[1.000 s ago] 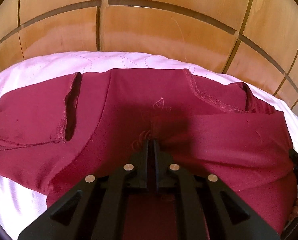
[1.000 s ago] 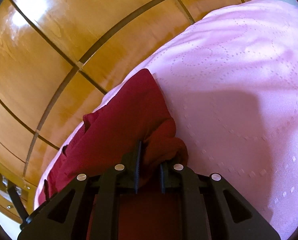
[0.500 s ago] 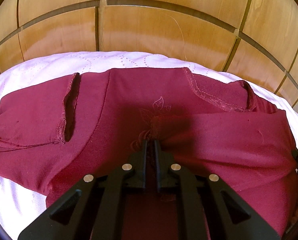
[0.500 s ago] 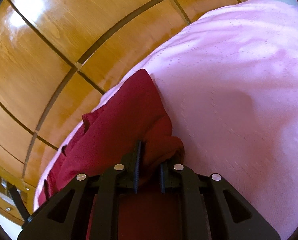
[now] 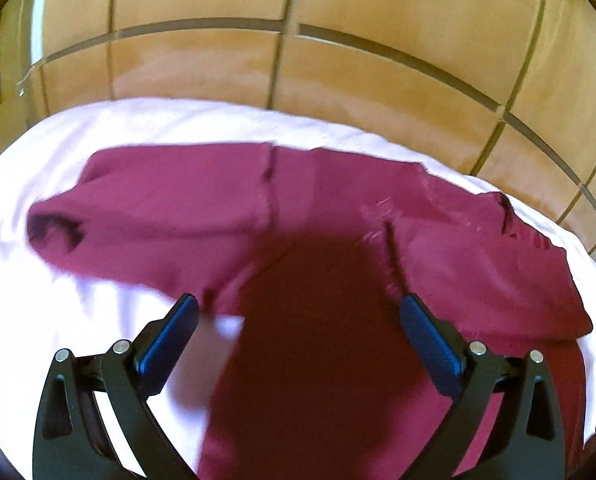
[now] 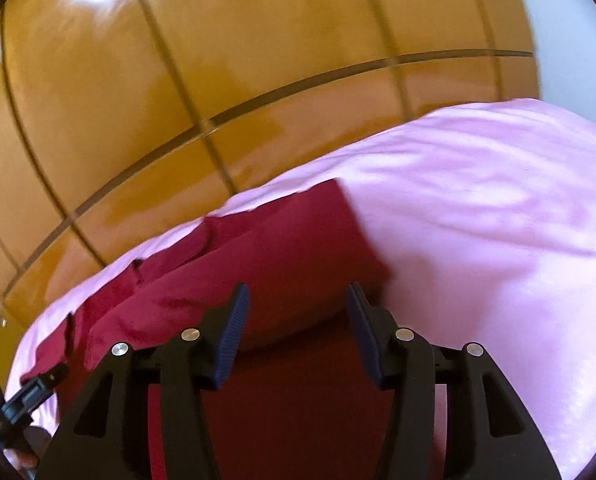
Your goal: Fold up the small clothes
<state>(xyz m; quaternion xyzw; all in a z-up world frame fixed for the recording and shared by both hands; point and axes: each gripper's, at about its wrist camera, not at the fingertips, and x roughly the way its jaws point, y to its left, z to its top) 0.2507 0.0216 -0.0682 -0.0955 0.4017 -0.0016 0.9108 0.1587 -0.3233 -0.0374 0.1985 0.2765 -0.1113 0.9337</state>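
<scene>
A dark red garment [image 5: 338, 240] lies spread on a pink bed sheet [image 5: 98, 320]. Its left sleeve [image 5: 158, 208] lies out to the left, and a folded flap [image 5: 478, 264] covers its right side. My left gripper [image 5: 298, 308] is open and empty, raised above the garment's lower middle. In the right wrist view the same garment [image 6: 278, 256] shows with its folded right edge. My right gripper [image 6: 296, 300] is open and empty, just above that edge. The left gripper's tip [image 6: 34, 392] shows at the far left of this view.
A glossy wooden headboard [image 5: 338, 60] with dark grooves rises behind the bed, also in the right wrist view [image 6: 218, 80]. Bare pink sheet [image 6: 498, 240] stretches to the right of the garment. A pale wall [image 6: 570, 40] shows at the far right.
Both grippers have opened and let go of the red fabric, then pulled back and up. The folded flap now lies on the garment's right side. Both views are blurred from motion.
</scene>
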